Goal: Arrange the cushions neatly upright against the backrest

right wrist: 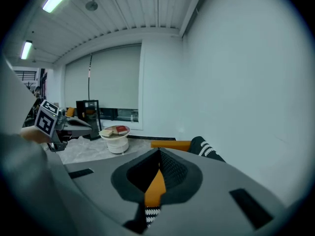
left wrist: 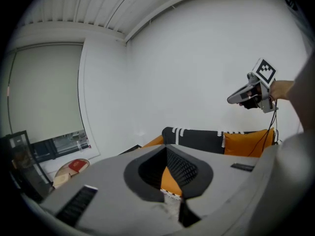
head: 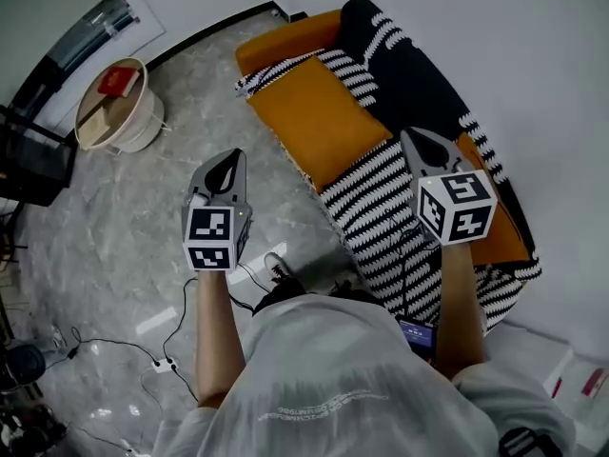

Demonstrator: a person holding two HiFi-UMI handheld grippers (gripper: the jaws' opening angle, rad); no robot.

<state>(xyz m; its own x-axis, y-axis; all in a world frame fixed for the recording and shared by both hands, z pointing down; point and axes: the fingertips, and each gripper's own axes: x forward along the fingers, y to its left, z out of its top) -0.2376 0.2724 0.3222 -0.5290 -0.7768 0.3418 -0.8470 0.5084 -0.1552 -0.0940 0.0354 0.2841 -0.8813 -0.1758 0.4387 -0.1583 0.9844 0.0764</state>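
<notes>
Nearest me, both tongs are closed with nothing gripped. The left tongs [head: 228, 165] hang over the marble floor [head: 114, 255] just short of the sofa's front edge. The right tongs [head: 419, 141] hang over the black-and-white striped throw [head: 381, 198] that covers the seat.

The orange cushion [head: 319, 112] lies flat on the seat, ahead of me and between the two tongs. Its long axis runs along the length of the sofa [head: 285, 36], not up the backrest. I judge the right tongs the nearer: the cushion's near corner sits just to their left, while the left tongs would have to cross the front edge to reach it. To stand it up, the cushion must go back and to the right, towards the backrest.

Beyond it, a black cushion with white stripes [head: 395, 50] already leans at the back. The orange patch behind my right tongs may be a cushion or the backrest; I cannot tell.

Farthest off to the left, well apart from the sofa, a round white stand [head: 143, 131] holds a red book [head: 119, 79] and something pale beside it.
</notes>
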